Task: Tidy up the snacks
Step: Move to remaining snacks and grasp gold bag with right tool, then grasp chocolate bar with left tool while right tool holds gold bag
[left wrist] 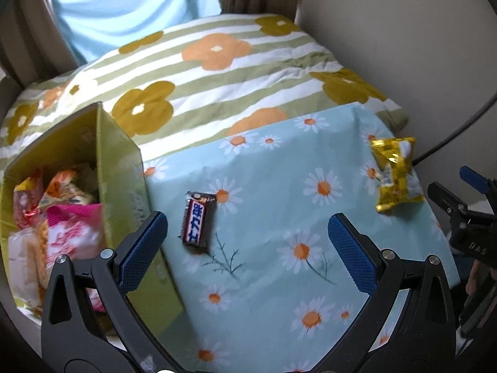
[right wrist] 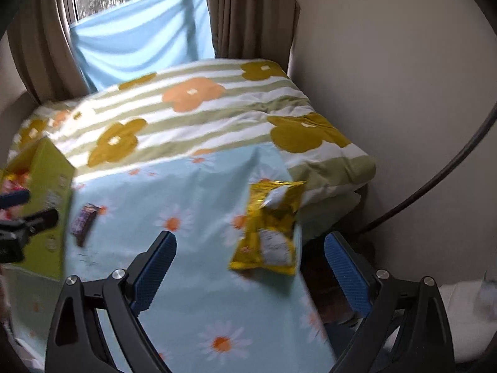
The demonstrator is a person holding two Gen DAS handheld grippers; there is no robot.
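Green box (left wrist: 118, 168) already holds most snacks; a chocolate bar (left wrist: 198, 220) and yellow packet (right wrist: 273, 230) remain on the worktop (left wrist: 279, 205), both hand-held grippers (left wrist: 248, 248) (right wrist: 248, 267) spread, empty.

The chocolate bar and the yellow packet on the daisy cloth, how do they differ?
The chocolate bar is dark brown, narrow and compact; the yellow packet is shiny gold, broader and crinkled. The bar lies close beside the green box, while the packet lies at the cloth's far edge, away from the box. Both are wrapped snacks lying loose on the daisy cloth, not yet boxed.
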